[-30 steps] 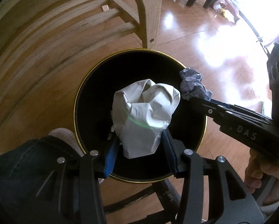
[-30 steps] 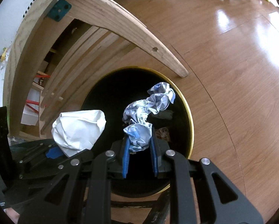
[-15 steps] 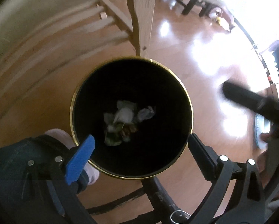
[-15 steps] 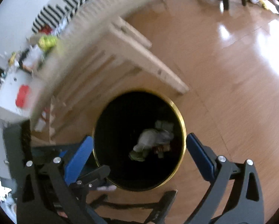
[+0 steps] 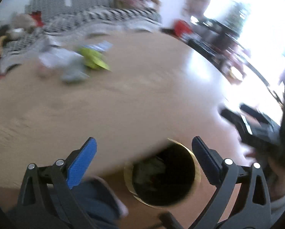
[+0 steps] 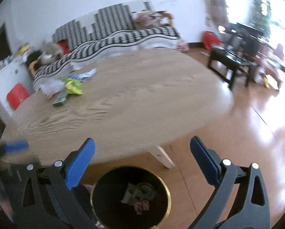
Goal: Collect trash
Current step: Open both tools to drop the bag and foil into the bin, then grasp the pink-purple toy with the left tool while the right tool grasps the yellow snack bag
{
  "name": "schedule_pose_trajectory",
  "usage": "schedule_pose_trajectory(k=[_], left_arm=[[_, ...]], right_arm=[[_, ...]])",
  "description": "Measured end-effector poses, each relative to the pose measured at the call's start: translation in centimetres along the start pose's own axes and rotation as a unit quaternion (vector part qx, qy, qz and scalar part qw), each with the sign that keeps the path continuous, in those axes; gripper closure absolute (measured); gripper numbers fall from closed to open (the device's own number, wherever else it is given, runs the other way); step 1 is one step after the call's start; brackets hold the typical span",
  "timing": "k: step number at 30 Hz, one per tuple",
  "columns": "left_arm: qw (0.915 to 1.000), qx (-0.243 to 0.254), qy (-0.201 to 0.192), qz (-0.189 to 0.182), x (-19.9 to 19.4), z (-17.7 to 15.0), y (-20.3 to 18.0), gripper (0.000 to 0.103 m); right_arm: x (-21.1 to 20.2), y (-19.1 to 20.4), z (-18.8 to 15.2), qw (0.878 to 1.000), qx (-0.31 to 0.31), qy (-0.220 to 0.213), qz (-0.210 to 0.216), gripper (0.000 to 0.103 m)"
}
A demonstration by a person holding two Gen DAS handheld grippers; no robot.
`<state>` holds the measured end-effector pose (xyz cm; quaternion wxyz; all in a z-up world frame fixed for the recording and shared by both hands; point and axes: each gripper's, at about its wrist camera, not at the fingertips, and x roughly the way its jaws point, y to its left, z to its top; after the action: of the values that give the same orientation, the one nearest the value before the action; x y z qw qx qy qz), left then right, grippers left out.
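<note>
Right wrist view, item one: right gripper [image 6: 141,150], jaws spread wide, nothing between them. At 6 o'clock, below it on the floor, a black bin [image 6: 131,197] with gold rim holding crumpled trash [image 6: 139,194]. At 12 o'clock beyond, a round wooden desk [image 6: 123,105]; at its far 10 o'clock edge a heap of wrappers [image 6: 66,87], yellow-green and clear, not yet collected. Farther off, a striped sofa [image 6: 113,36] and a dark side table [image 6: 230,61]. Left wrist view, blurred: left gripper [image 5: 143,152], jaws likewise spread and empty; the same bin [image 5: 161,173] at 6 o'clock, half under the desk edge.
</note>
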<state>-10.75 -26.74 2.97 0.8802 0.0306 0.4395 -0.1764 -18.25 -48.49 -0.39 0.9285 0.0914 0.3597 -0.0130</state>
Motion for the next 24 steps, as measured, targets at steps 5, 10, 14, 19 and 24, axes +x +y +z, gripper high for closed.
schedule_pose_trajectory(k=[5, 10, 14, 19, 24], left_arm=[[0.9919, -0.038, -0.005, 0.121, 0.6, 3.7, 10.1, 0.006], [0.9826, -0.072, 0.024, 0.170, 3.6, 4.8, 17.2, 0.006], [0.9817, -0.128, 0.037, 0.136, 7.0, 6.3, 21.3, 0.006], [0.9790, -0.169, 0.044, 0.105, 10.9, 8.6, 24.3, 0.006], [0.9756, -0.186, 0.049, 0.106, 13.7, 10.4, 26.5, 0.006]], right_arm=[[4.8, 5.7, 3.2, 0.999, -0.039, 0.015, 0.033, 0.007], [9.7, 11.0, 6.6, 0.996, -0.069, 0.027, 0.056, 0.007], [13.1, 14.5, 8.8, 0.992, -0.096, 0.047, 0.061, 0.007], [16.7, 17.6, 10.9, 0.988, -0.122, 0.063, 0.068, 0.007], [20.1, 19.4, 12.4, 0.986, -0.138, 0.071, 0.061, 0.007]])
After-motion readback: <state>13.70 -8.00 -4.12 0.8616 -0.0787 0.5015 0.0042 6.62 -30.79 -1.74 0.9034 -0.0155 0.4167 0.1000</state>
